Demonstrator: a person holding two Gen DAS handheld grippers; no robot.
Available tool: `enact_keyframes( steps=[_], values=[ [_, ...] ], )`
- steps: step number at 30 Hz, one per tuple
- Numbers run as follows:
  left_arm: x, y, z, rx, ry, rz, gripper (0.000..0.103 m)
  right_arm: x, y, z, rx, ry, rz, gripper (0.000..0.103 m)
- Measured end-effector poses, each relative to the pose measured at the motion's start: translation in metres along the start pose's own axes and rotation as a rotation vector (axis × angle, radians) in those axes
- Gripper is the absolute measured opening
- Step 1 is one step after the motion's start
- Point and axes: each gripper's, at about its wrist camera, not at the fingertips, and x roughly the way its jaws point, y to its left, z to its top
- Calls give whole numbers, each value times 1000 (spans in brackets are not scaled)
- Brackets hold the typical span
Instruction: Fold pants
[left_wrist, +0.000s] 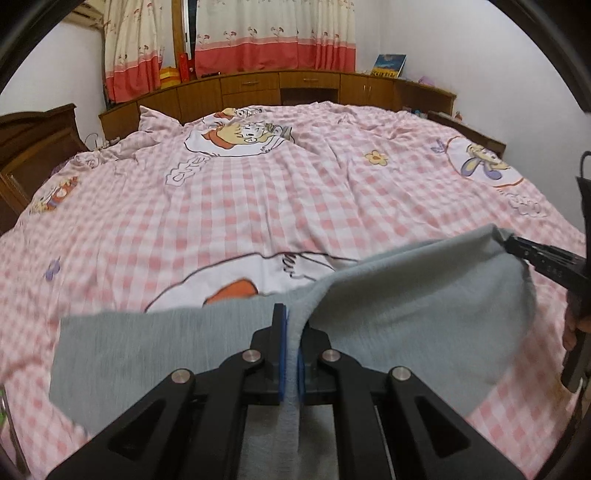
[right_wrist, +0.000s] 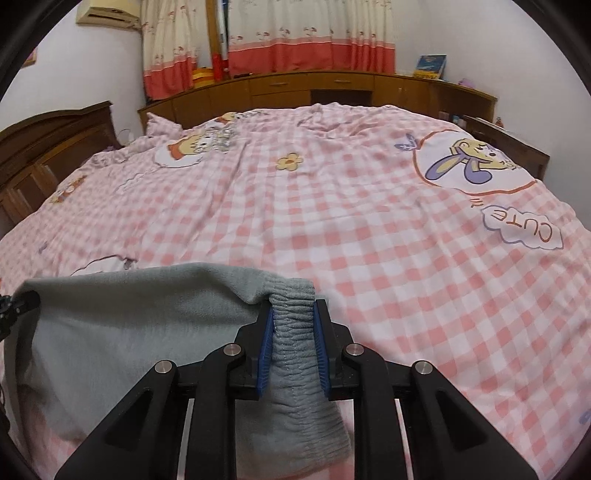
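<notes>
The grey pants (left_wrist: 417, 314) hang stretched between my two grippers, above the near part of the bed. My left gripper (left_wrist: 293, 325) is shut on a thin edge of the grey fabric. My right gripper (right_wrist: 293, 314) is shut on the ribbed elastic waistband (right_wrist: 295, 354), which bunches between the blue pads. The right gripper also shows at the right edge of the left wrist view (left_wrist: 517, 243), pinching the far corner of the fabric. The left gripper's tip shows at the left edge of the right wrist view (right_wrist: 22, 301). Part of the pants (left_wrist: 122, 354) lies flat on the bedding.
A pink checked duvet (right_wrist: 332, 229) with cartoon prints covers the whole bed. A wooden headboard (right_wrist: 48, 147) stands at the left. Wooden cabinets (right_wrist: 332, 88) and curtains (right_wrist: 306, 40) line the far wall.
</notes>
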Motion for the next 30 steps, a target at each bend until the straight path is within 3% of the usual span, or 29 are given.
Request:
enact_keyframes(
  steps=[5, 13, 21, 24, 26, 28, 30],
  values=[
    [46, 1, 9, 16, 57, 7, 4, 26, -5, 0, 6, 30, -31, 21],
    [96, 3, -3, 38, 138, 2, 4, 52, -4, -9, -14, 62, -72, 21],
    [108, -8, -10, 83, 146, 44, 5, 69, -13, -16, 64, 106, -60, 28],
    [107, -7, -9, 72, 145, 55, 16, 74, -14, -19, 80, 116, -63, 32],
    [103, -4, -7, 57, 136, 64, 36, 73, -13, -19, 79, 114, -69, 33],
    [94, 2, -6, 38, 118, 63, 48, 70, -12, -18, 81, 111, -72, 35],
    [83, 7, -3, 29, 103, 50, 51, 63, -12, -14, 85, 103, -76, 35]
  ],
)
